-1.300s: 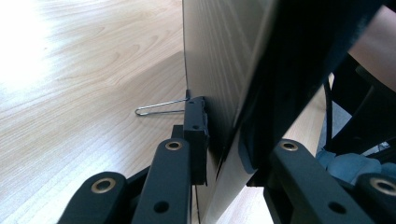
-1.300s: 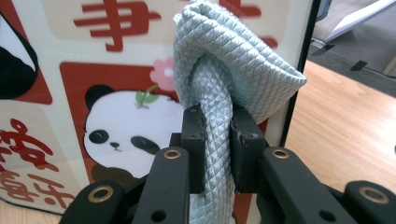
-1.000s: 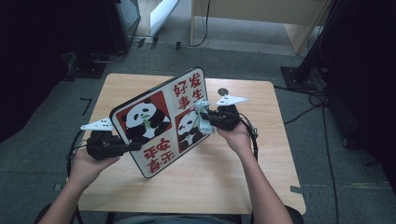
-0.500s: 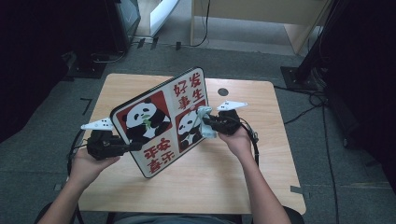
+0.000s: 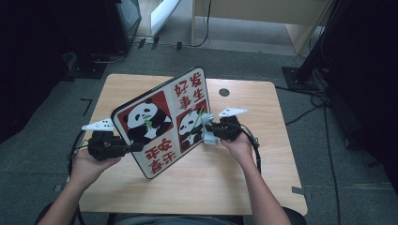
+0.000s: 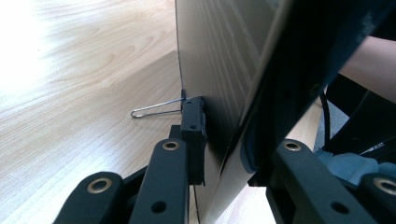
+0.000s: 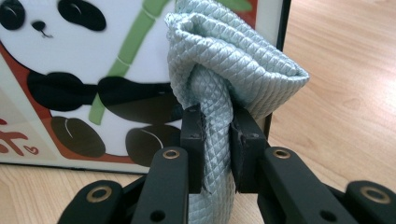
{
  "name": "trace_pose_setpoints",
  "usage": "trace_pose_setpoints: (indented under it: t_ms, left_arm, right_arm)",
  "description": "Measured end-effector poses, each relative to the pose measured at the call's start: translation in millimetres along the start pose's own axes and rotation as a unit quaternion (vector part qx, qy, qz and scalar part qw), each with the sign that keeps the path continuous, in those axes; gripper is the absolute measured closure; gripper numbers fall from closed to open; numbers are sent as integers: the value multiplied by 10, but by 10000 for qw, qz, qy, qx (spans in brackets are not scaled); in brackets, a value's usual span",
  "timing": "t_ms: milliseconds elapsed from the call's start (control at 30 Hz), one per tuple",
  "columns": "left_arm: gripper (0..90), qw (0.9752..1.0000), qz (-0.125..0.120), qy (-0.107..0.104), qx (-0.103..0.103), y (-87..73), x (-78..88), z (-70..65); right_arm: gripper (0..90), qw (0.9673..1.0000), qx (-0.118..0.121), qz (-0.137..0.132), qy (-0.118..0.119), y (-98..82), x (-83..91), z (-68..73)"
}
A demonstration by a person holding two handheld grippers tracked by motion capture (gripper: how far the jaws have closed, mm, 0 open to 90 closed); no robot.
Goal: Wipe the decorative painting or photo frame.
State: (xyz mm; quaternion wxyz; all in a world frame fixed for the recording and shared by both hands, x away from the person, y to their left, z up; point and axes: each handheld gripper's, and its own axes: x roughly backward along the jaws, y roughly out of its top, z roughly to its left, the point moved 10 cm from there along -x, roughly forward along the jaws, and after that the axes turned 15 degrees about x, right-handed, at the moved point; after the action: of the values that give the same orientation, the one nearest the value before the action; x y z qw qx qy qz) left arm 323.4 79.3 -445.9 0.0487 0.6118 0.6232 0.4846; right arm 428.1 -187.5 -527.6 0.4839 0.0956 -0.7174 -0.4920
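Upright on the wooden table [image 5: 281, 140], the panda picture board [image 5: 164, 122] stands on its lower edge, tilted slightly, its printed face turned toward the person's right side. It shows 2 pandas and red panels with characters, inside a dark frame.

The left gripper [image 5: 133, 147] grips the board's left edge: in the left gripper view its 2 black jaws sit on either side of the edge, 1 pad flat against the brown back [image 6: 219, 60], the other on the framed front, so the jaws are closed down on the board. A thin wire stand [image 6: 156, 109] juts from the back toward the tabletop.

The right gripper [image 5: 209, 131] holds a pale blue quilted cloth [image 7: 224, 60]. Its jaws are nearly closed, pinching a bunched fold of the cloth between the pads, while the rest balloons out above them. In the high view the cloth [image 5: 209, 133] touches the board's front near its lower right panda, close to the frame's right edge. The right gripper view puts the cloth just in front of the panda holding a green bamboo stalk [image 7: 116, 60].

Both hands [image 5: 87, 166] rest low over the table.
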Motion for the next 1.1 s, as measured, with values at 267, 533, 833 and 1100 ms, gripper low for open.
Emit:
trace_pose_setpoints:
  t_ms: [267,533,833,1100]
  left_arm:
    - [744,10000,5,-25,-7,1,-5,-7]
    - [744,10000,8,-31,-3,-5,-6,-12]
    - [744,10000,5,-27,-7,-5,-7,-12]
    - [745,10000,4,-20,-20,-2,-11,-7]
  right_arm:
    - [784,9998,-138,75,88,-102,-62,-12]
    - [783,9992,-241,273,170,-260,-119,30]
    - [787,9983,-250,484,211,-277,-107,29]
    - [788,9990,-360,226,159,-139,19,-30]
